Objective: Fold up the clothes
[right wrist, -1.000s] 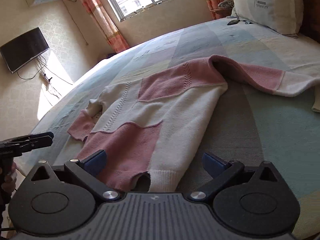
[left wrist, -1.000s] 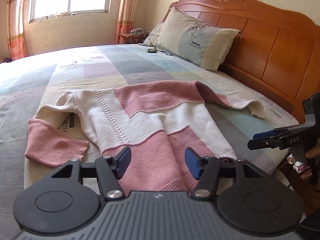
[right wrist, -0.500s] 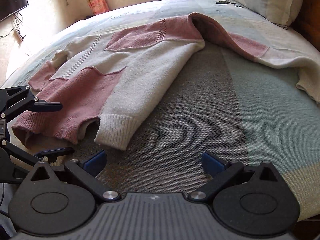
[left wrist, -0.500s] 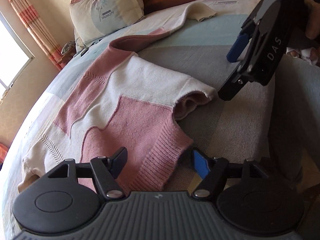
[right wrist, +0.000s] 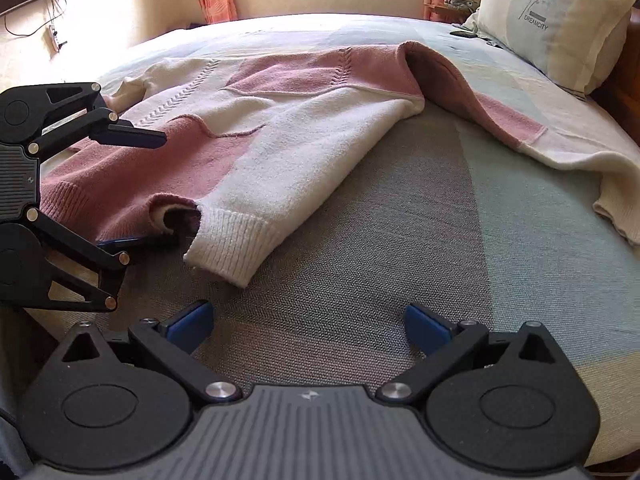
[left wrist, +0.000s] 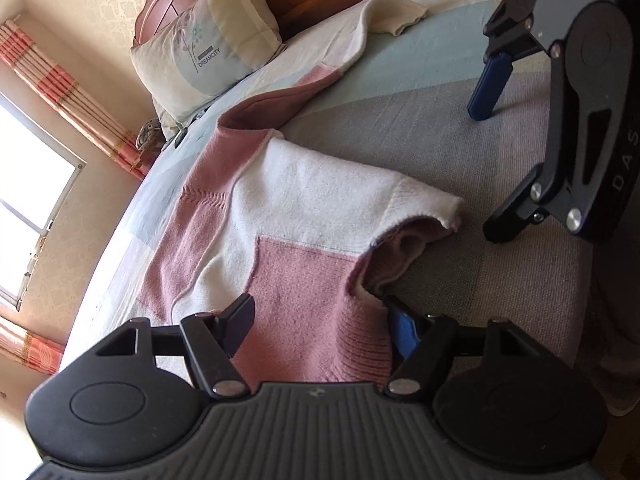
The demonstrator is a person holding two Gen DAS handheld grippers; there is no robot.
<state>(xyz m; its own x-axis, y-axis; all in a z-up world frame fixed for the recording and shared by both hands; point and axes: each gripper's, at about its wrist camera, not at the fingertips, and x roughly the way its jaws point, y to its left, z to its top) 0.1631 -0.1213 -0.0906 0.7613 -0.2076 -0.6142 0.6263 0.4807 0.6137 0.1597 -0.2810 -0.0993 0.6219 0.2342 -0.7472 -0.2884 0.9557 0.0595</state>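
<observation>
Item: pink-and-cream knitted sweater (right wrist: pixel 304 136), lying spread on the patchwork-covered bed (right wrist: pixel 400 240) | left gripper (left wrist: pixel 320 330): wide, straddling the sweater's pink ribbed hem, pads apparently not pressing | right gripper (right wrist: pixel 308 326): wide, nothing between its fingers, over bare cover near the cream hem corner | cream printed pillow (right wrist: pixel 560 20): by the headboard.

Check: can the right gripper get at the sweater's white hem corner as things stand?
Probably yes. The right gripper stands open over bare bedspread, and the white hem corner of the sweater lies just ahead with nothing between. The left gripper straddles the pink hem, off to the side.
</observation>
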